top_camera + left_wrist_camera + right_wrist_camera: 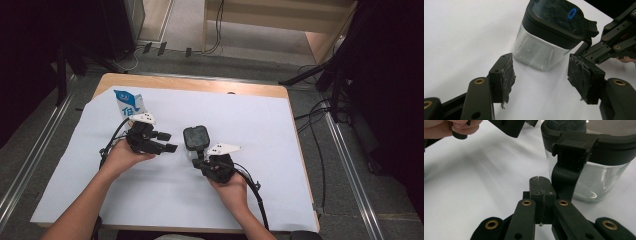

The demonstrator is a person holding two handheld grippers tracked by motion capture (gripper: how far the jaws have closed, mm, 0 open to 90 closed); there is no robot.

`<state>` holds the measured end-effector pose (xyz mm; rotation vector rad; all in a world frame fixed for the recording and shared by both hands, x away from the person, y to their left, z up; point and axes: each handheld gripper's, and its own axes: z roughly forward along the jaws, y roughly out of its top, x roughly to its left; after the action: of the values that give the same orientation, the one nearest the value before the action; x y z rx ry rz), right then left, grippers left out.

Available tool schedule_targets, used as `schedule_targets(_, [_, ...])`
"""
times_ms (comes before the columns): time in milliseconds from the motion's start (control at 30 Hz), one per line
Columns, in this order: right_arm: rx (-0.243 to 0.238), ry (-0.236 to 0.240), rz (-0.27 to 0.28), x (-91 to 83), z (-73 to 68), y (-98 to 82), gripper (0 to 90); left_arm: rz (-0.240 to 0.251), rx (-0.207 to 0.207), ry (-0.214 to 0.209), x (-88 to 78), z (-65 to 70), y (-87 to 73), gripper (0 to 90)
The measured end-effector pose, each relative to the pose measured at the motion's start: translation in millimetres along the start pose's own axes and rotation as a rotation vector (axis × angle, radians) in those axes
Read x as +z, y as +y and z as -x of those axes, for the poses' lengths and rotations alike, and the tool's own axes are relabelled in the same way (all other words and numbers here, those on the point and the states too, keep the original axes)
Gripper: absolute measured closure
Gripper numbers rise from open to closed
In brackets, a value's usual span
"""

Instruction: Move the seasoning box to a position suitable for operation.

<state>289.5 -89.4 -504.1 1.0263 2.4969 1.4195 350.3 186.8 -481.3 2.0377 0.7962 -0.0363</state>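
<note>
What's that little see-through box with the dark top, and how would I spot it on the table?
Start at the white sheet covering the wooden table, then look to its middle, just ahead of the right gripper. There stands the clear container, a squarish jar with a black clip-on lid and a black handle. Its only neighbour, the blue-and-white carton at the far left, is printed and opaque.

so the surface (200,84) is a light wood top, mostly covered by a big white sheet (165,190) that leaves a wood strip bare along the far edge and right side; sitting on the sheet near the middle is a clear square jar (196,140) with a black clip lid, upright; a blue and white carton (129,104) stands at the far left corner, well apart from the jar
</note>
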Motion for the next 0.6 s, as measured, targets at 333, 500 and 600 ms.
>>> schedule_targets(333, [0.002, -0.011, -0.002, -3.7, 6.0, -0.5, 90.0, -0.008, -0.003, 0.014, 0.7, 1.3, 0.1, 38.4])
schedule_targets(500, [0.015, -0.02, -0.004, -8.3, 11.5, -0.8, 90.0, -0.012, -0.001, 0.015, 0.7, 1.7, 0.3, 38.4])
schedule_targets(600, [0.021, -0.029, 0.004, -11.2, 16.4, -1.2, 90.0, -0.012, 0.001, 0.016, 0.6, 1.8, 0.5, 38.4])
